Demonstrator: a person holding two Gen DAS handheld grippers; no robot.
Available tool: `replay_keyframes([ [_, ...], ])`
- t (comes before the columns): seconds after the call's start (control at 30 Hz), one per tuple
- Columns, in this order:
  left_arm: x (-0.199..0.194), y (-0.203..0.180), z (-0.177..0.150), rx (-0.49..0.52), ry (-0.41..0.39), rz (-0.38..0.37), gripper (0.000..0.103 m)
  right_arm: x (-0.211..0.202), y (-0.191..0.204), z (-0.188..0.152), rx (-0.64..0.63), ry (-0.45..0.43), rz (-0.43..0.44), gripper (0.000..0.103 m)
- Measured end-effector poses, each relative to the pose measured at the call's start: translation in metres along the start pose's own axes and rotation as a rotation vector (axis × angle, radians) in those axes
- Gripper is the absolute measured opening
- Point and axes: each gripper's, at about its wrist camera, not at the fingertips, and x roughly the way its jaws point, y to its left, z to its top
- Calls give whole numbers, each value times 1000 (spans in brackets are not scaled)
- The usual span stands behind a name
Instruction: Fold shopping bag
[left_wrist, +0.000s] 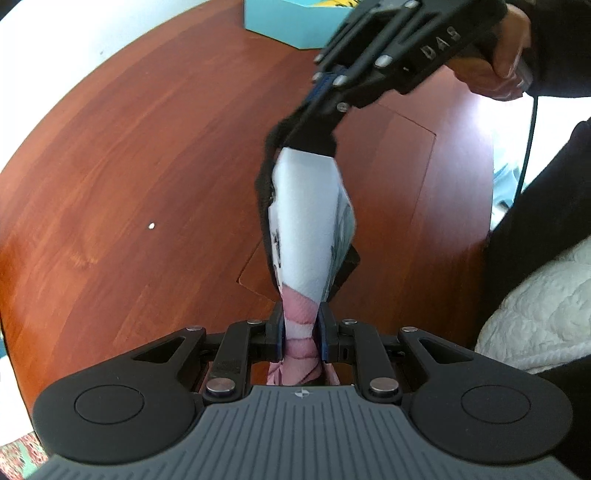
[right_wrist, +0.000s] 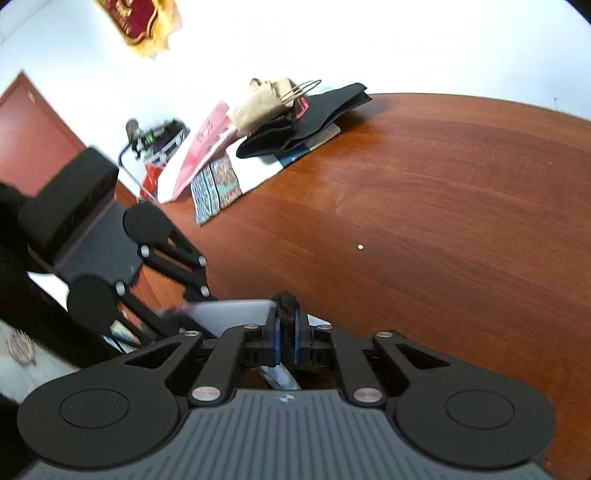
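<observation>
Shopping bag (left_wrist: 306, 221) held above the wooden counter (left_wrist: 147, 147), stretched between both tools; left gripper (left_wrist: 301, 332) has its jaws narrowed on the pink printed end of the cloth, which bunches into creases between the pads and runs back behind them; right gripper (left_wrist: 314, 142), seen ahead of the left jaws, has its jaws pinched on the far end, where a black fabric edge or strap (left_wrist: 264, 177) loops off to the left. From the right wrist view the right gripper (right_wrist: 289, 338) clamps that same black woven band between blue pads, with the white panel (right_wrist: 232, 314) trailing left of the jaws toward the other tool; this part is blurred. The bag appears light and limp: the span between the jaws narrows at each grip and bellies out at its middle, so it will likely sag or twist if tension is lost; the cloth looks thin and not fragile. Corners and the hemmed black edge seem the soundest holds, since a pinch on a single smooth layer may slip. Beyond the right jaws, well apart, a pile of other bags (right_wrist: 288, 122) lies on the counter; a teal box (left_wrist: 288, 22) lies beyond the left jaws.
</observation>
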Motion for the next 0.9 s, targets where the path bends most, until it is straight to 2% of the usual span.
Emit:
replay_keyframes([
  [0.27,10,5,9,-52,36,-45,18,-4,-12,-7,23,-30,30,6],
  [0.43,7,9,4,-61,62,-39,18,-7,-13,-9,6,-30,27,6],
  [0.6,6,14,2,-100,70,-43,19,-8,5,-7,-132,16,18,6],
  [0.7,0,19,-2,-170,51,-46,19,-6,16,-4,-219,59,16,7],
  [0.8,-2,29,-7,-237,37,-56,19,-3,30,-3,-328,122,14,7],
  [0.9,-6,32,-12,-262,25,-61,19,1,43,-7,-441,204,16,7],
])
